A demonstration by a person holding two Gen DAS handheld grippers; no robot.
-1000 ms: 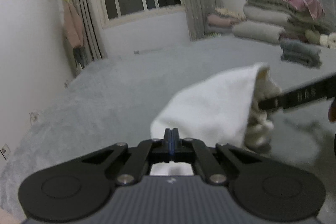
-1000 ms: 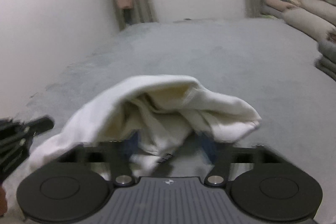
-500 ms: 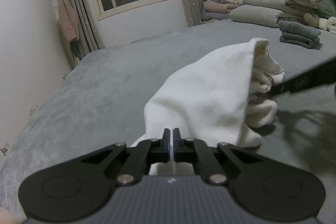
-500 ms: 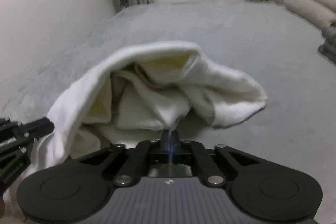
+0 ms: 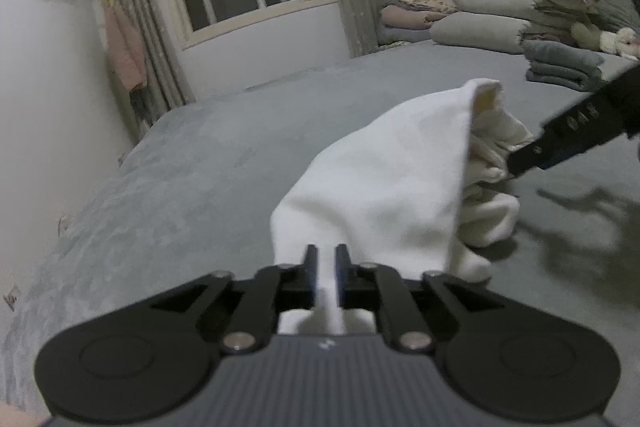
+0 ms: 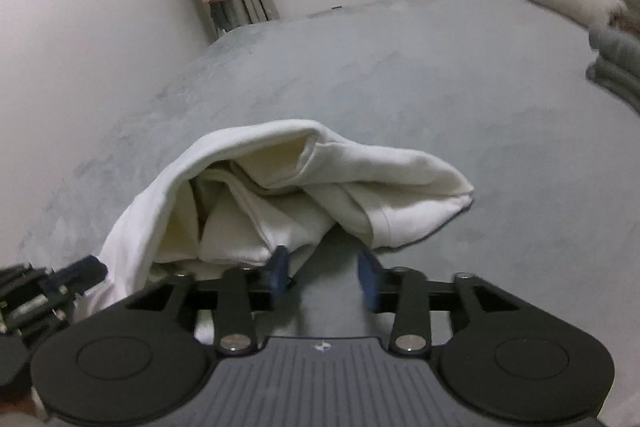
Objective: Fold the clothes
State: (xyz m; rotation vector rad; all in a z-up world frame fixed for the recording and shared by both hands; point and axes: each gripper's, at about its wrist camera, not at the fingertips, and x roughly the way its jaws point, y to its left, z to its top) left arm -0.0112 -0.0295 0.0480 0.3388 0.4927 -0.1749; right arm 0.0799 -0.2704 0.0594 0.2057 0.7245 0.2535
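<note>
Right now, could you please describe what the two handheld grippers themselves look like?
Both look alike: the left gripper and the right gripper each have a dark grey ribbed body bearing a small pale logo, two round black discs at the sides, and black linkage arms joined by silver pins. The right gripper's fingers carry blue pads. Its arm seen from the left wrist shows pale markings, unreadable.

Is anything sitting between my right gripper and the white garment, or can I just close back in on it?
Nothing visible blocks it. The right gripper, whose jaws have just been opening, stands open with bare grey bed cover in its gap; the white garment lies directly ahead, its hem at the left finger. The left gripper has cloth between its fingers.
</note>
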